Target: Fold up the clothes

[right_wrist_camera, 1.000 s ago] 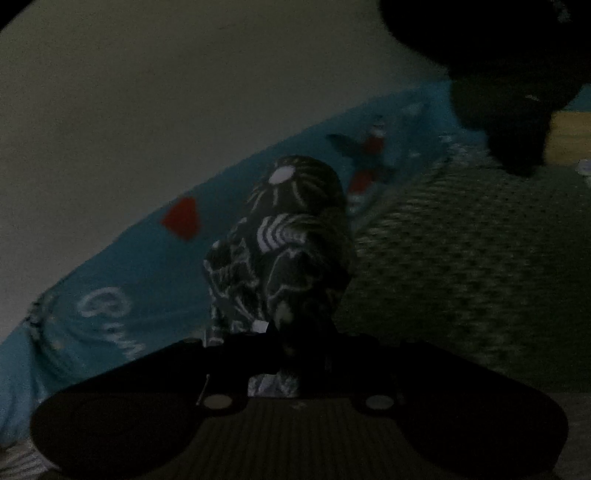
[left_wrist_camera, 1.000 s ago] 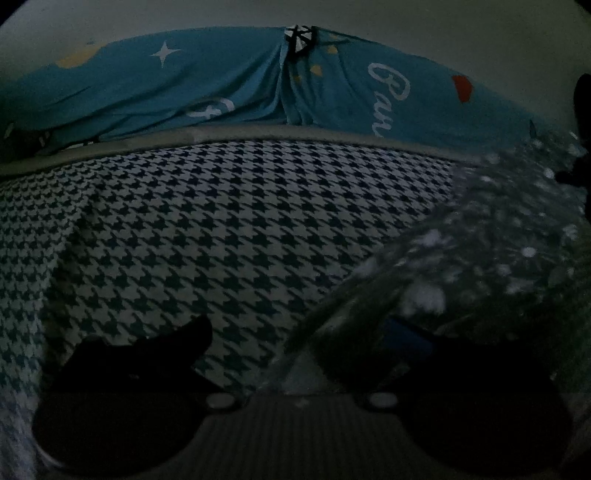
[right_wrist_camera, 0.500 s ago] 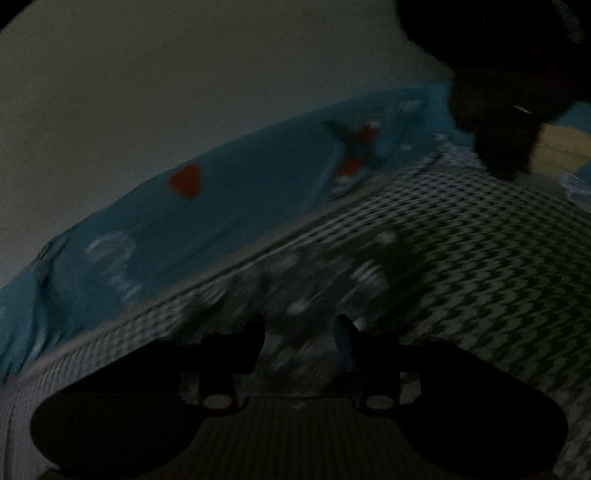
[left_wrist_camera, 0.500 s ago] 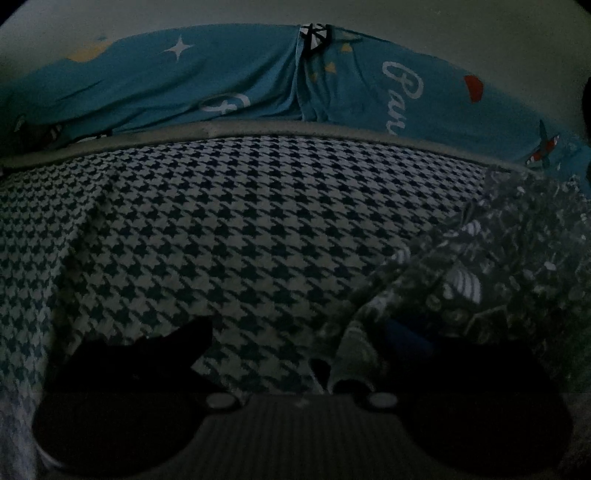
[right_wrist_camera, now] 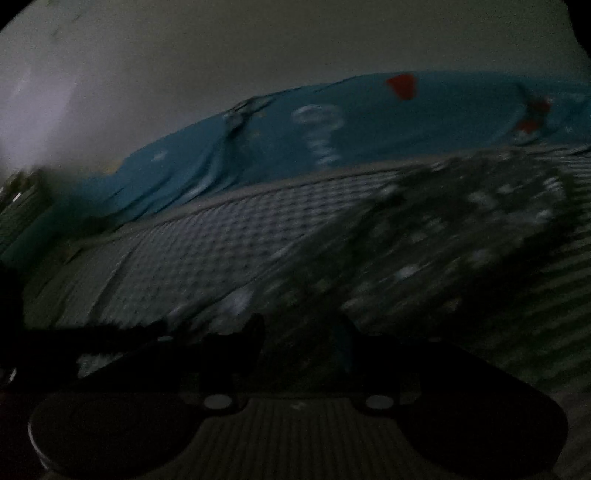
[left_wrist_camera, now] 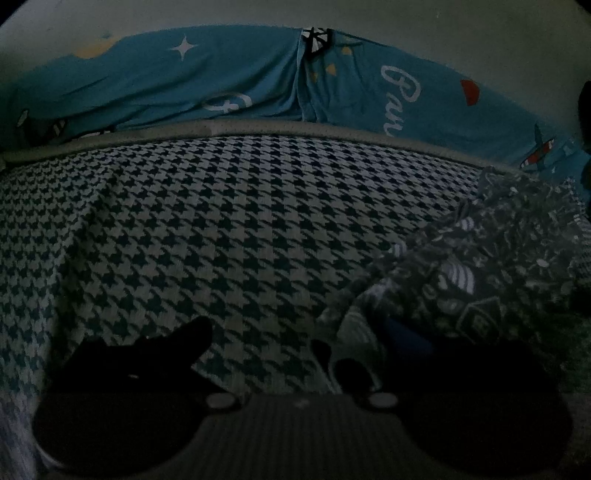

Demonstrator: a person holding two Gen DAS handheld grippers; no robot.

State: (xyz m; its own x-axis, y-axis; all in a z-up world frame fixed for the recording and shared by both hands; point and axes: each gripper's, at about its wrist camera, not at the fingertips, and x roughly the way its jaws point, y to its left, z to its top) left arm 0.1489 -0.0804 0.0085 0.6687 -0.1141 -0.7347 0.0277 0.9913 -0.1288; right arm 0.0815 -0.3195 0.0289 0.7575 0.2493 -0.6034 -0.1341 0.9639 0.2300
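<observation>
1. Houndstooth cloth (left_wrist_camera: pixel 229 229) in dark and pale checks covers the bed surface and fills the middle of the left wrist view.
2. Beyond it, toward twelve o'clock, a turquoise sheet (left_wrist_camera: pixel 236 85) with white script, a star and a red shape runs along the pale wall (left_wrist_camera: pixel 443 29).
3. A dark patterned garment (left_wrist_camera: pixel 480 266), marked with pale stripes and small shapes, lies rumpled on the houndstooth cloth at three to four o'clock in the left wrist view.
4. The left gripper (left_wrist_camera: pixel 295 332) has its fingers wide apart; the left finger (left_wrist_camera: pixel 184 339) rests over bare houndstooth, and the right finger sits at the garment's near edge, partly covered by fabric.
5. The right wrist view is blurred; there the garment (right_wrist_camera: pixel 461 236) spreads from the centre toward two o'clock.
6. The right gripper (right_wrist_camera: pixel 303 332) shows two fingers with a gap between them, standing apart just before the garment's near edge; nothing visibly sits between them.
7. At nine o'clock in the right wrist view a dark shape (right_wrist_camera: pixel 92 336) reaches in; what it is I cannot tell.
</observation>
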